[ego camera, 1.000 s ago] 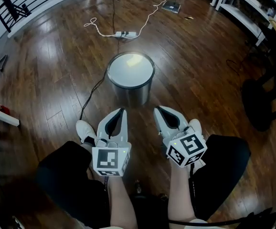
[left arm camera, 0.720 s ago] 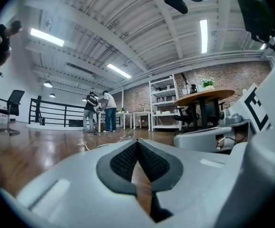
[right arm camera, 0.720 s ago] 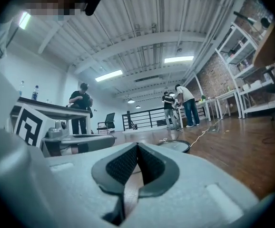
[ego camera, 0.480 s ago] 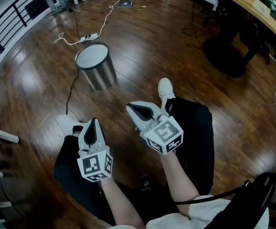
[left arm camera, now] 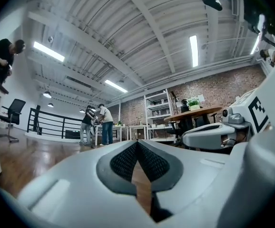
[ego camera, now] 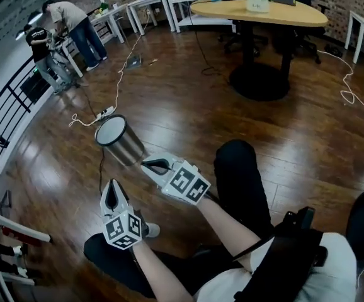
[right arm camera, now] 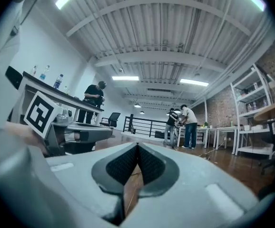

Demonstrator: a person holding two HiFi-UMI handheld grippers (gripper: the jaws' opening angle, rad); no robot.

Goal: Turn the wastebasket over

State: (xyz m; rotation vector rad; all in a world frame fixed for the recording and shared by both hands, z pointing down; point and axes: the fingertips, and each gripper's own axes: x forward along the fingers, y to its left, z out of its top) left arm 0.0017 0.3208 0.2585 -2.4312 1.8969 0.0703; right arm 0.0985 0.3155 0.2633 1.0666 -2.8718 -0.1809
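Wastebasket, single, sits beyond two closed, empty tools: left tool, right tool.

No legible text anywhere.

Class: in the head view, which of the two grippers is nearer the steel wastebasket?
The right gripper, whose tips lie just beside the wastebasket; the left gripper sits lower in the picture, farther from it.
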